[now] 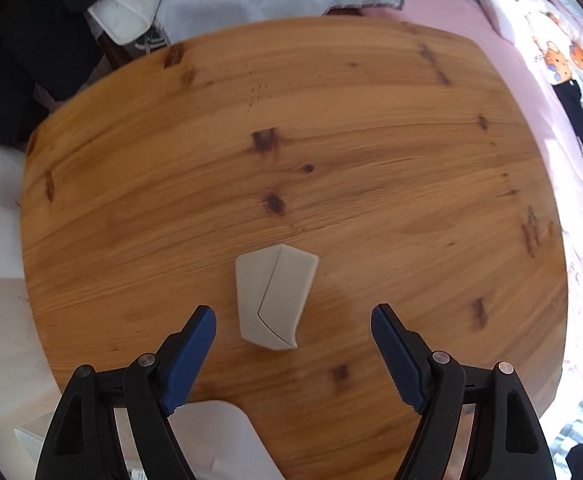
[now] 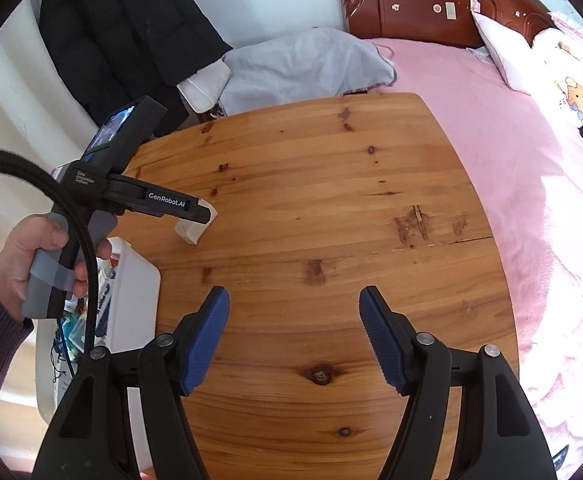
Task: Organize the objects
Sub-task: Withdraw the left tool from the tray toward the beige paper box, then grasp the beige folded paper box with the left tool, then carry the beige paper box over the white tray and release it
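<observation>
- Left gripper [image 1: 293, 316] is hovering wide open, holding nothing; white block [image 1: 276, 297] is lying on the worktop [image 1: 371, 160] between and just beyond its fingertips
- Right gripper [image 2: 294, 300] is gaping empty over bare worktop

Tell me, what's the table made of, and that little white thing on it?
The table looks like varnished wood: orange-brown with grain lines, dark knots and a soft shine. The little white thing seems to be matte plastic, smooth with crisp seams, though painted wood or ceramic can't be ruled out.

Wooden table [image 2: 331, 200] beside pink bed [image 2: 511, 140]
</observation>
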A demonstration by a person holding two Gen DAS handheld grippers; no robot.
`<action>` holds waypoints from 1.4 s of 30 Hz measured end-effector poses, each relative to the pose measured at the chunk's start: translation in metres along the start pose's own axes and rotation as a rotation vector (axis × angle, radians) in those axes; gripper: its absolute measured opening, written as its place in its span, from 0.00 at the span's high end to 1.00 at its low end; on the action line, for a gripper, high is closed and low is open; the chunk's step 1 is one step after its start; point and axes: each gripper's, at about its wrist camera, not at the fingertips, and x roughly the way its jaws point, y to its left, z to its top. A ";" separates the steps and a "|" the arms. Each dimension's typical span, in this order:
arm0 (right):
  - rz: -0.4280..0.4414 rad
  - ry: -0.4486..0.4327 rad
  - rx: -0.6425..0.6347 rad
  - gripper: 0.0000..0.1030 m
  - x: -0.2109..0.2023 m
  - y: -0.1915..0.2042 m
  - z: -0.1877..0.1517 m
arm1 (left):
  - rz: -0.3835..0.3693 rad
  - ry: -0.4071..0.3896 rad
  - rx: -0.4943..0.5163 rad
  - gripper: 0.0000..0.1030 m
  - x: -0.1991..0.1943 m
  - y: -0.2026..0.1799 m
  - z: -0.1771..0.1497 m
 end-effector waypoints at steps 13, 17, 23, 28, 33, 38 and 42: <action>0.047 0.046 -0.015 0.31 0.021 -0.006 0.000 | 0.051 0.016 -0.045 0.26 0.027 0.007 0.001; 0.052 0.052 -0.015 0.31 0.024 -0.005 0.001 | 0.070 0.015 -0.043 0.39 0.031 0.008 -0.001; 0.055 0.053 -0.009 0.31 0.027 -0.004 0.001 | 0.076 -0.012 -0.022 0.56 0.028 0.007 -0.003; 0.057 0.059 -0.010 0.31 0.029 0.001 0.001 | 0.098 -0.021 0.035 0.56 0.025 0.008 -0.006; 0.053 0.053 -0.019 0.31 0.029 0.005 0.001 | 0.072 -0.041 0.030 0.57 0.015 0.011 -0.009; 0.054 0.041 -0.031 0.31 0.025 0.012 0.002 | 0.041 -0.080 0.033 0.57 -0.009 0.010 -0.016; 0.057 0.029 -0.040 0.31 0.019 0.020 0.004 | 0.015 -0.120 0.042 0.57 -0.040 0.013 -0.016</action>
